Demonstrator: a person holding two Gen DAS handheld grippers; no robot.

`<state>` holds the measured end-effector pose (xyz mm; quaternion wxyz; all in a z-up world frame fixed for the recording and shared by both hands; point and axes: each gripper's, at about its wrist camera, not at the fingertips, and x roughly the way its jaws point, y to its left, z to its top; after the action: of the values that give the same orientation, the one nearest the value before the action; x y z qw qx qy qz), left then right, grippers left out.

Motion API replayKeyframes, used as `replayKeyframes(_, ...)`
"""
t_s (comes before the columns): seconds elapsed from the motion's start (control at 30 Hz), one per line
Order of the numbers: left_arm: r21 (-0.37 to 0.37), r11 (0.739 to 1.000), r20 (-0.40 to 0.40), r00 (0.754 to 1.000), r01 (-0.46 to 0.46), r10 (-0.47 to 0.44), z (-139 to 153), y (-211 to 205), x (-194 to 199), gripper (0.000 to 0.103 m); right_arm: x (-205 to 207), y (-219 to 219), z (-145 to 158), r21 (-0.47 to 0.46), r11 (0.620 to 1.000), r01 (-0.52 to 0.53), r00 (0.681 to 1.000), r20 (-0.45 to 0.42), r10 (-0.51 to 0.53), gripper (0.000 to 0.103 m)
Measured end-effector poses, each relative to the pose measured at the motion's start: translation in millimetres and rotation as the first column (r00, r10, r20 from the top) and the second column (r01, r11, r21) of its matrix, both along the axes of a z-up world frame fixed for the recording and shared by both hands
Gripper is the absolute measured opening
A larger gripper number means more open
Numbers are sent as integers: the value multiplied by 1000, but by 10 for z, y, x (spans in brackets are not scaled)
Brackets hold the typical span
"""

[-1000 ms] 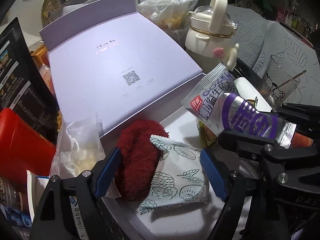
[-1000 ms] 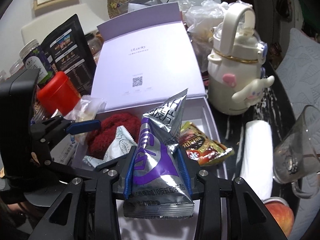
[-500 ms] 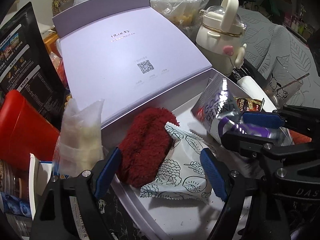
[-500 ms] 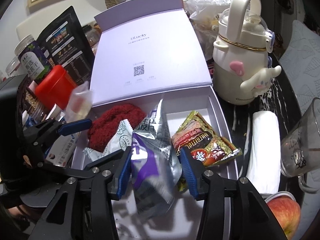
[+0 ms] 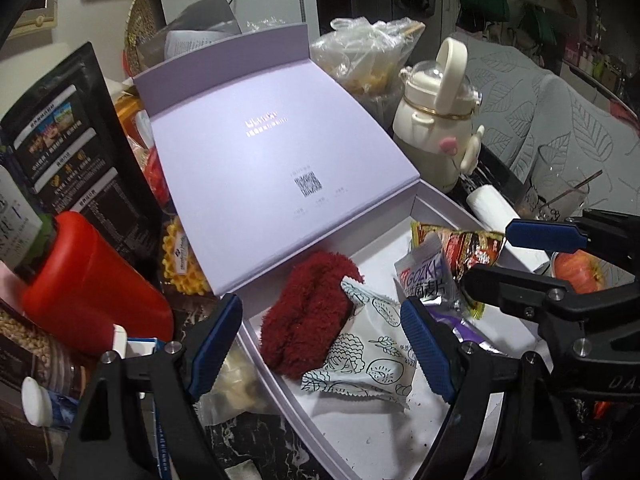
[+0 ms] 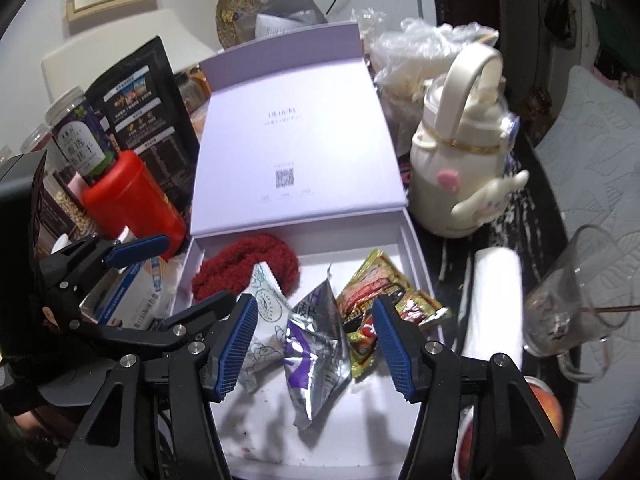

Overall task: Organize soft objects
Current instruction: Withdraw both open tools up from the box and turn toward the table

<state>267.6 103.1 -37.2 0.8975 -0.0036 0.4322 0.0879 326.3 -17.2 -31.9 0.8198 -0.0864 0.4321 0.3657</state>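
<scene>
Right gripper (image 6: 314,344) jaws now wide open, empty; a second ago we had them clamped on silver-purple pouch (image 6: 316,354). Pouch now released, lying in lavender box (image 6: 416,248), between leaf-print packet (image 6: 266,300) and red-gold snack bag (image 6: 380,300), touching both. Red fuzzy cloth (image 6: 244,266) at box's back left, partly under packet. Left gripper (image 5: 320,344) jaws also wide open, holding nothing, hovering over cloth and packet. We judge this placement done; four soft items boxed. Clear bag (image 5: 236,384) on counter beside box looks like next candidate.
</scene>
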Motion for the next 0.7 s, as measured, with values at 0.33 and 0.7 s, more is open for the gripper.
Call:
replayKeyframes(0.33,43,999,144,990,-9,3,604,-34,-192,82,-294,-104,587,22,1000,17,986,164,-21,60)
replayKeyframes(0.7,104,995,305,952,4,-36,1289,-178,-659,82,-862,-358,1301,102,994,45,935,345,-78,73)
